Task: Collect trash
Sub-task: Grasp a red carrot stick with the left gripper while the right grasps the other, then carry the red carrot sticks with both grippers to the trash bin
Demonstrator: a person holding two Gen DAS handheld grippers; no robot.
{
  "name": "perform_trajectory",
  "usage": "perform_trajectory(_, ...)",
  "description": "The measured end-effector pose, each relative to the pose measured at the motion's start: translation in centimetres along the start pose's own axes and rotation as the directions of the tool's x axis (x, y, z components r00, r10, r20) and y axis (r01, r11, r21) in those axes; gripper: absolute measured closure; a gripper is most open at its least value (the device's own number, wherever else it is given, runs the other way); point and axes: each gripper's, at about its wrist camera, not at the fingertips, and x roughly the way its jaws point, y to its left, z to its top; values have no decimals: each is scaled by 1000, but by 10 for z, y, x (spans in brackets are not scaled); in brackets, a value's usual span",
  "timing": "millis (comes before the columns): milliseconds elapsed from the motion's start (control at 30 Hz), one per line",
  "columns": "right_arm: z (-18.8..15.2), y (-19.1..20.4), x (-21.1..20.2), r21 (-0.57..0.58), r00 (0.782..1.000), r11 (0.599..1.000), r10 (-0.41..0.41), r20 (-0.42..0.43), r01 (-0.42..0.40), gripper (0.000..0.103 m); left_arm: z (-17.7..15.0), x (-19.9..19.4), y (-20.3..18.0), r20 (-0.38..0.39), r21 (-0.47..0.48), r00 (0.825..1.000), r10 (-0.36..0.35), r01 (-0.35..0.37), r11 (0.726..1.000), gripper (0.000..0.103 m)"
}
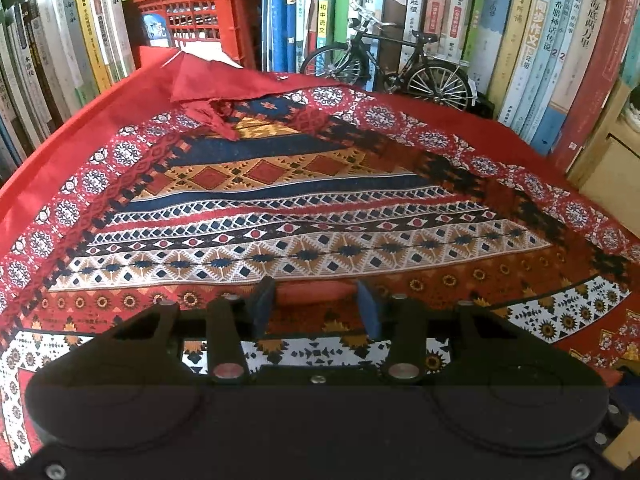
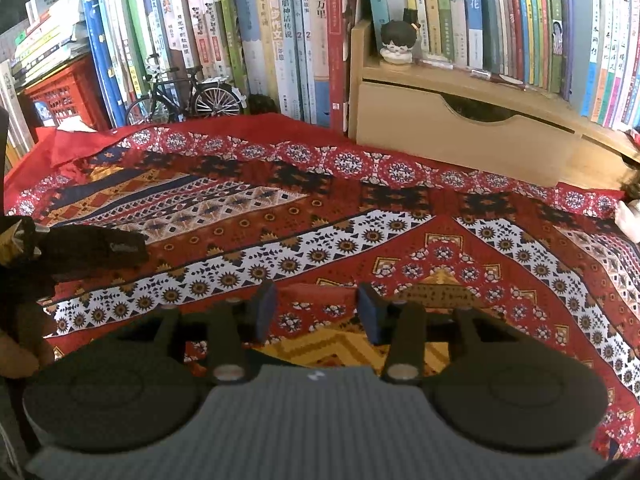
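Behind our worktop (image 1: 460, 208) with its patterned cloth we count one model bicycle (image 1: 384, 66) and one red crate (image 1: 192, 20). Our left tool (image 1: 316, 306) grips a red piece of trash (image 1: 314, 294); our right tool (image 2: 318, 310) likewise pinches something red (image 2: 316, 292).
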Motion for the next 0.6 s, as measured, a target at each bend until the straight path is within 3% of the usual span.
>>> perform_trajectory(200,2,3,-9,1,1000,1000,7,19,-7,51,0,-14,6,-5,-10,1000,-17,17,1000,61)
perform_trajectory(600,2,20,-60,9,996,1000,28,86,-29,52,-9,-86,41,27,47,996,-83,81,996,61)
